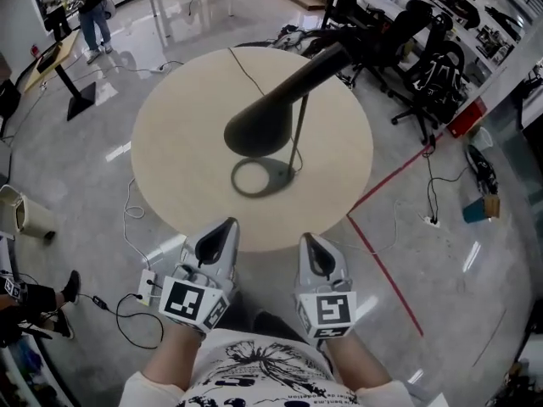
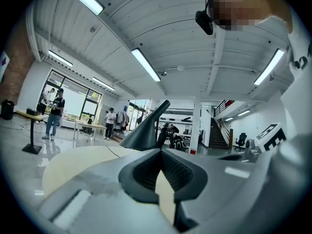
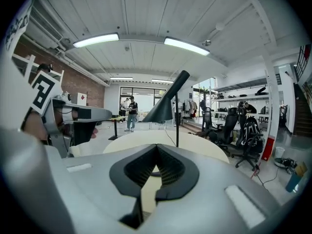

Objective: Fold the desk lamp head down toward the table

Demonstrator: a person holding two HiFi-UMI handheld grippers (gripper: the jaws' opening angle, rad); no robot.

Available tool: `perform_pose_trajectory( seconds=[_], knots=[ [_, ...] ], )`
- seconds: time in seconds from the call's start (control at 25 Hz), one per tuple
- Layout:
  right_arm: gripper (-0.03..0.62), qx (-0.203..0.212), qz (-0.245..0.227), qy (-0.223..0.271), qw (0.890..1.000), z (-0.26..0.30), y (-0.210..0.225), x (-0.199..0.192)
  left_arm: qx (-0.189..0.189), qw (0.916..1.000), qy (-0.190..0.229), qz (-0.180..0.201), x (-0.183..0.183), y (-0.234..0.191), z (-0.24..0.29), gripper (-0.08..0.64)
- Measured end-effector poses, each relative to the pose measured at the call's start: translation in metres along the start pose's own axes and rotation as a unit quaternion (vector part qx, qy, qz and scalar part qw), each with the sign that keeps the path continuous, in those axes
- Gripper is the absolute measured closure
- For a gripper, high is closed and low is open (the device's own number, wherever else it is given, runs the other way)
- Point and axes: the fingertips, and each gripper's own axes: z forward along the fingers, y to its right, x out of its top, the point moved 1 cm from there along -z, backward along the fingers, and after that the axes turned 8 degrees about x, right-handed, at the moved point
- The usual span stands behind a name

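**Head view: black desk lamp on a round table, both grippers shut and held back**

Head view, looking steeply down, shows a black desk lamp (image 1: 280,108) standing near the middle of a round, pale wooden table (image 1: 178,134). Its flat round base (image 1: 254,178) rests on the tabletop. A thin stem (image 1: 298,134) rises upright from the base's right edge. The cone-shaped head (image 1: 259,127) hangs above the base with its wide mouth facing down and to the left, raised clear of the table. Its narrow neck slants up and away to the right. A thin dark cord (image 1: 242,70) runs across the tabletop to the far edge.

At the near rim of the table, the left gripper (image 1: 224,231) and the right gripper (image 1: 310,244) sit side by side, well apart from the lamp and touching nothing. The left gripper view shows its jaws closed tip to tip with nothing between them, and the lamp beyond. The right gripper view shows the same: jaws together and empty, with the lamp's stem and head straight ahead.

Around the table lies a glossy grey floor. Black office chairs (image 1: 424,66) stand at the upper right, a red line (image 1: 382,257) crosses the floor on the right, and people (image 1: 93,11) stand far off at the upper left.
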Motion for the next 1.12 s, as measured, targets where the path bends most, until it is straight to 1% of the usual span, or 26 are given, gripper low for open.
perform_pose_trajectory(
  seconds=[0.12,0.24,0.36,0.56,0.64,0.8,1.0,1.12],
  knots=[
    [0.583,0.017,-0.007,-0.007,1.000,-0.018,-0.011,-0.007,0.011,0.9999,-0.008,0.002,-0.008,0.015,-0.024,0.555],
    [0.583,0.029,0.001,-0.007,1.000,-0.029,-0.019,-0.013,0.015,0.9998,-0.013,0.010,-0.010,0.023,-0.042,0.555],
    [0.583,0.032,-0.001,-0.007,0.999,-0.041,-0.030,-0.018,0.025,0.9995,-0.012,0.013,-0.010,0.016,-0.063,0.555],
    [0.583,0.026,-0.012,-0.002,1.000,-0.061,-0.044,-0.017,0.041,0.9991,-0.014,-0.005,-0.012,0.008,-0.089,0.555],
    [0.583,0.024,-0.015,0.001,1.000,-0.067,-0.052,-0.016,0.037,0.9992,-0.012,-0.007,-0.013,0.009,-0.098,0.555],
    [0.583,0.017,-0.013,0.001,1.000,-0.087,-0.080,-0.026,0.025,0.9996,-0.011,0.003,-0.016,0.014,-0.133,0.555],
    [0.583,0.014,-0.042,-0.001,0.999,-0.113,-0.131,-0.032,0.010,0.9998,-0.018,0.005,-0.023,0.013,-0.188,0.555],
    [0.583,0.008,-0.044,0.007,0.999,-0.135,-0.159,-0.030,0.007,0.9998,-0.017,0.001,-0.025,0.012,-0.223,0.555]
  ],
)
